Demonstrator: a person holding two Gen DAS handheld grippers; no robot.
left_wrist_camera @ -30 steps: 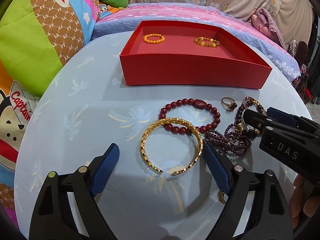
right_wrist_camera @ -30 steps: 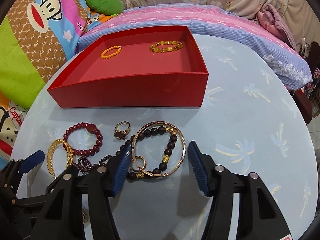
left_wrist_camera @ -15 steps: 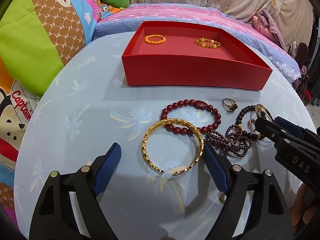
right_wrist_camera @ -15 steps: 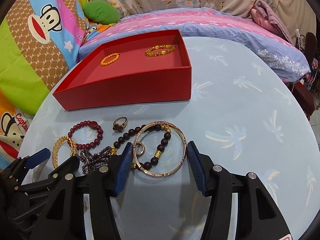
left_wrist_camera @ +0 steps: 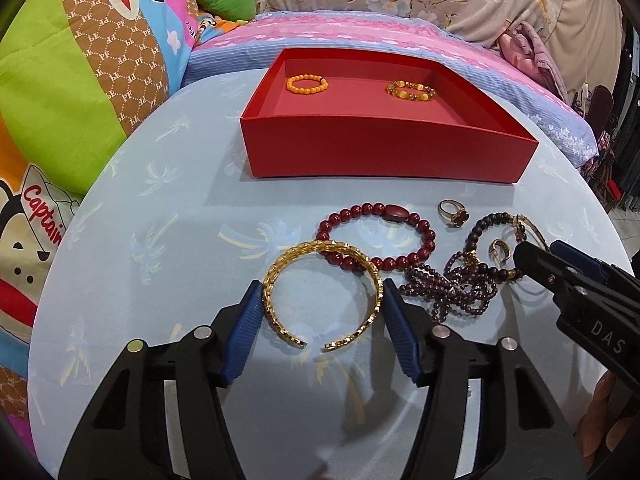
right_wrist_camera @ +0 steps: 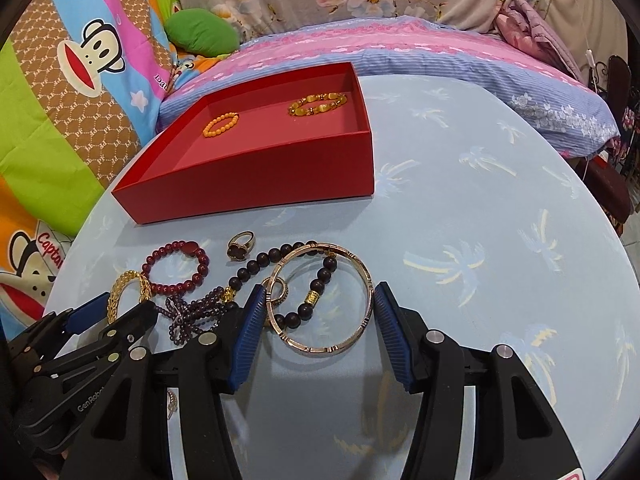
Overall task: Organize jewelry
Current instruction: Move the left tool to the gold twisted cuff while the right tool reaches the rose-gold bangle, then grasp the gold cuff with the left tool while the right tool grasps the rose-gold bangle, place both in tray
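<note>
A red box (left_wrist_camera: 384, 152) at the table's back holds an orange bead bracelet (left_wrist_camera: 307, 83) and an amber bracelet (left_wrist_camera: 411, 92). On the table lie a gold cuff (left_wrist_camera: 322, 294), a dark red bead bracelet (left_wrist_camera: 374, 240), a ring (left_wrist_camera: 451, 213), a purple bead tangle (left_wrist_camera: 452, 286), a black bead bracelet (right_wrist_camera: 316, 280) and a rose-gold bangle (right_wrist_camera: 322, 298). My left gripper (left_wrist_camera: 322, 300) straddles the gold cuff, its pads at the sides. My right gripper (right_wrist_camera: 316, 306) straddles the rose-gold bangle, open, pads close to its rim.
The round table wears a pale blue palm-print cloth (right_wrist_camera: 480, 200). A bed with a pink and blue cover (left_wrist_camera: 360, 36) and cartoon cushions (left_wrist_camera: 60, 80) lies behind and to the left. A small earring (right_wrist_camera: 172, 398) lies under my right gripper.
Both grippers have closed in and narrowed. The left one now brackets the gold cuff closely. The right one has lowered around the rose-gold bangle.
</note>
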